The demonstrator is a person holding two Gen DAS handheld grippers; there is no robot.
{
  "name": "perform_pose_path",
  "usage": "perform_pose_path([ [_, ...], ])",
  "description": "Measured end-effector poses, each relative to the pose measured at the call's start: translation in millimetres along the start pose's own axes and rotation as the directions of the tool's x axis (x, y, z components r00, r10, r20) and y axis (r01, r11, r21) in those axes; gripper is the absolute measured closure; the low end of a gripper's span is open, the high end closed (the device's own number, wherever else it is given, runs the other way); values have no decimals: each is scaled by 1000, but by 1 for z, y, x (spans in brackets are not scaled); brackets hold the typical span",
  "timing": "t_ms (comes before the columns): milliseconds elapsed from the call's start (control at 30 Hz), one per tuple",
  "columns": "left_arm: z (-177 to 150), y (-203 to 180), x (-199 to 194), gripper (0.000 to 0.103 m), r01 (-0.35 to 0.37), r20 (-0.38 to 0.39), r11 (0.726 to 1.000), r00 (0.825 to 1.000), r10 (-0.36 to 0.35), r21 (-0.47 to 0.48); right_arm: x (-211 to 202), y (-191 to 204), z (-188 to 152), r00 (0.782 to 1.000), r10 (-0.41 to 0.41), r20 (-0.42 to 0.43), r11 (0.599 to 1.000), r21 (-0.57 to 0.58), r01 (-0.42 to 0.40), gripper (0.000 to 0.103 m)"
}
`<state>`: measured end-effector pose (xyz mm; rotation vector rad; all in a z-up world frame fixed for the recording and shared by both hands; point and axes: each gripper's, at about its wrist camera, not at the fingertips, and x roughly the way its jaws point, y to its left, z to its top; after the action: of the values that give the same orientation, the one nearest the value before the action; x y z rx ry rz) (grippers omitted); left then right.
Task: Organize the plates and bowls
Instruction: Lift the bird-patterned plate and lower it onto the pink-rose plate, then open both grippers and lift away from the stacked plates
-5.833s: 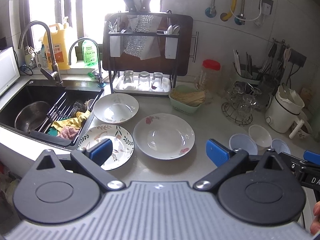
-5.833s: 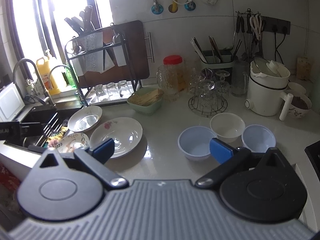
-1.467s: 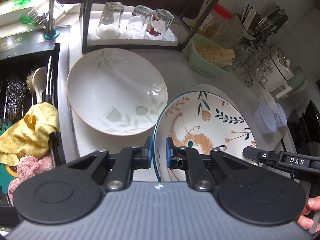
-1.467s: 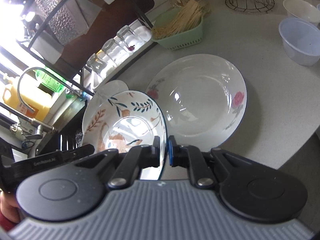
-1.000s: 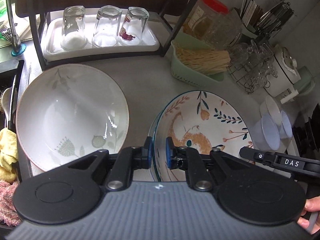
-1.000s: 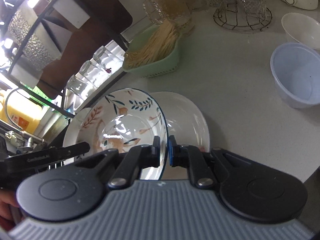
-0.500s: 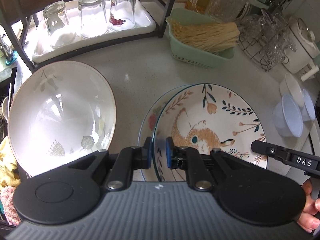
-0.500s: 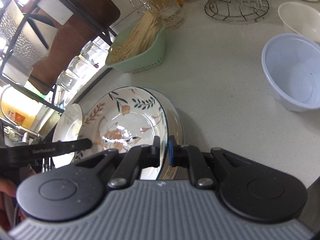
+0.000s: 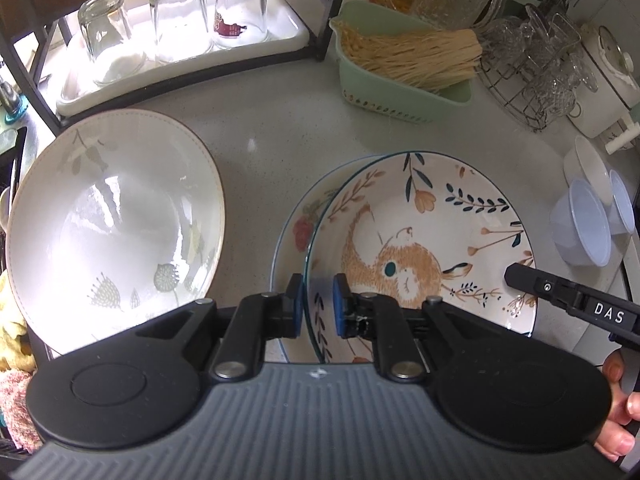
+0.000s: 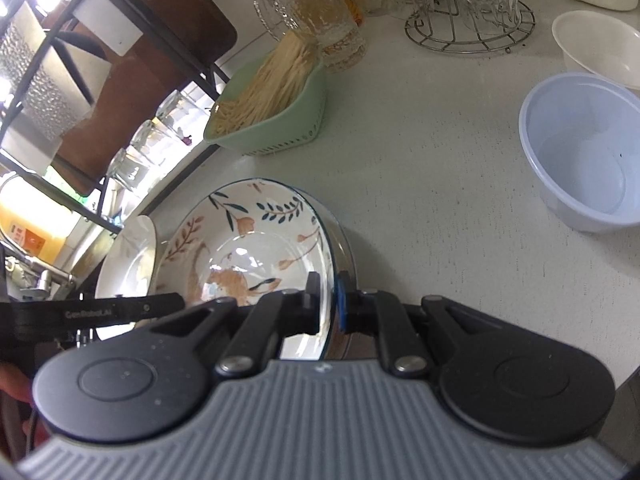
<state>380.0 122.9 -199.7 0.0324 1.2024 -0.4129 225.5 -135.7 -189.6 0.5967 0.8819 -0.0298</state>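
Blue pads of the left gripper (image 9: 316, 304) sit either side of the painted plate (image 9: 420, 248) rim, but there's a visible gap on both sides, so I can't tell if it's really biting or just letting go. The right gripper (image 10: 327, 308) looks clamped on the opposite rim of that plate, pads tight against the edge. My guess is two grips because a wide, shallow plate would tip from one pinch.

Right under the painted plate is the rose plate (image 9: 294, 236), only a sliver of it poking out to the left of the pads, so the stack is basically made; whether the top one has fully settled I can't say.

Off to the left of the left gripper the white bowl (image 9: 112, 216) sits alone on the counter (image 9: 272, 132), probably next for stacking. Out to the right of the right gripper are the pale blue bowl (image 10: 584, 152) and, beyond it, a white small bowl (image 10: 600, 44). Further ahead sits the green basket (image 9: 404, 76) of sticks, and past that the glasses (image 9: 172, 20) on the rack
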Motion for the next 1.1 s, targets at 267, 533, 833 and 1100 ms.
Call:
perform_pose_path([
  [267,2,-5,4,85,-16,-18,999,1000,17,32,2,-2,-2,1000,2,17,1000,24,-2,92],
  [533,5,3,0,84,14,-60,998,998,-17,-54,4,0,-3,999,-20,25,999,31,19,93],
  [833,-1,24,-22,84,96,-35,977,994,-104,-189,11,-3,-7,999,-30,13,998,63,30,96],
  [1100,-5,19,-45,84,100,33,983,995,-96,-155,1,8,-5,995,-80,57,996,33,79,93],
])
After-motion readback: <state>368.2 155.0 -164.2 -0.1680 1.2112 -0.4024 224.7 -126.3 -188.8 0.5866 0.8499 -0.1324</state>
